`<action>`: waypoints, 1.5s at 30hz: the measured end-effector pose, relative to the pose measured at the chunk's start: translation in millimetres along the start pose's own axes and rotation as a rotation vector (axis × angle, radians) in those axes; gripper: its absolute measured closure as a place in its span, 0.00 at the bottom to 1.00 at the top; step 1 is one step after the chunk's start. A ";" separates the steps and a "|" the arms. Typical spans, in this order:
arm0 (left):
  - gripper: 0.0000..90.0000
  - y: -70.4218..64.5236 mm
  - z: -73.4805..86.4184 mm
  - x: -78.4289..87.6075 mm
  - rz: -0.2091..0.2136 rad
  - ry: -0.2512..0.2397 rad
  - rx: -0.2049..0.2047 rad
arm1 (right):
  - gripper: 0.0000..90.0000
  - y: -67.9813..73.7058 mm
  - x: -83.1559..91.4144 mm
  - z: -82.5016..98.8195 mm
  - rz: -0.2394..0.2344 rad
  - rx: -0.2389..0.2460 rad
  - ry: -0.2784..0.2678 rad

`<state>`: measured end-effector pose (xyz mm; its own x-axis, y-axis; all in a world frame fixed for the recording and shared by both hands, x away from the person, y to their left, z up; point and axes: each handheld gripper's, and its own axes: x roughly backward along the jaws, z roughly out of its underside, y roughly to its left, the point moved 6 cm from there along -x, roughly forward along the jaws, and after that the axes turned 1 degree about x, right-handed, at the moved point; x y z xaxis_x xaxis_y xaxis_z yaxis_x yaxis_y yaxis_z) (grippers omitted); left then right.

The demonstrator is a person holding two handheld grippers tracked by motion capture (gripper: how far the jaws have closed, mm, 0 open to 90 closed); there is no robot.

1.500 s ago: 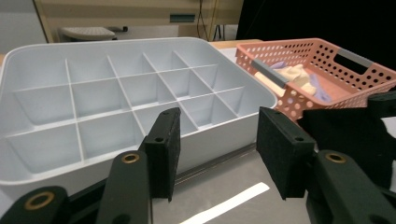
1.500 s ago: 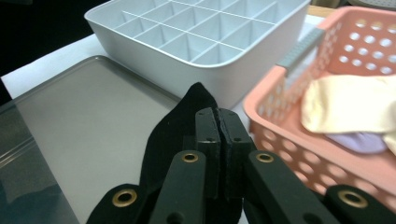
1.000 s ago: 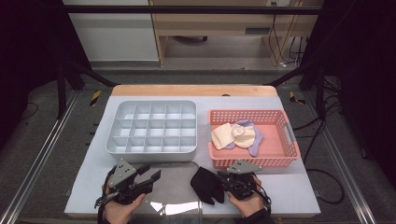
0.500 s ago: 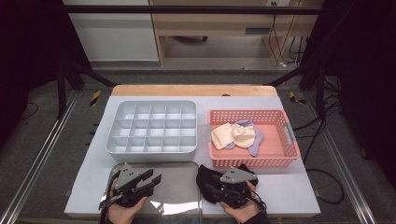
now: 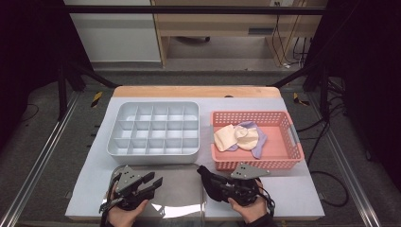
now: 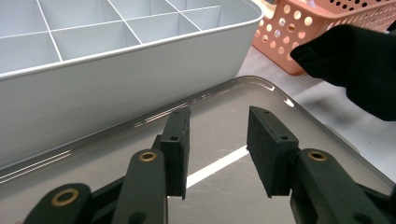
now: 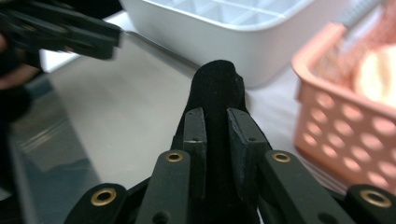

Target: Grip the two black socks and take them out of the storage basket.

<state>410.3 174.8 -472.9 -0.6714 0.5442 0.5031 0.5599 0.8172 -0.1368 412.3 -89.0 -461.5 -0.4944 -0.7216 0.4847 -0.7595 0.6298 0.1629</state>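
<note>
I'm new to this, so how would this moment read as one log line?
right gripper: closing on black sock | left gripper: open, nothing between jaws, over metal tray

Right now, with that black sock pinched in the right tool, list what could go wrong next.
1. The right tool pinches the black sock only at a fold, and its jaws have just been closing; the sock might slip out during a lift.
2. The left tool hangs open over the shiny tray and could scrape it.
3. The sock's loose end lies near the pink basket and may snag on its rim.
</note>
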 end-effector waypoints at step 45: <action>0.66 -9.5 11.6 -9.9 0.067 0.069 -0.085 | 0.87 2.9 -89.2 -21.6 0.091 -0.006 0.136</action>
<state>406.0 163.8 -486.6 -0.5976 0.5807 0.5529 0.6438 0.7585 -0.1008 463.4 -16.6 -485.7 -0.4984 -0.6162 0.6098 -0.7117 0.6925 0.1180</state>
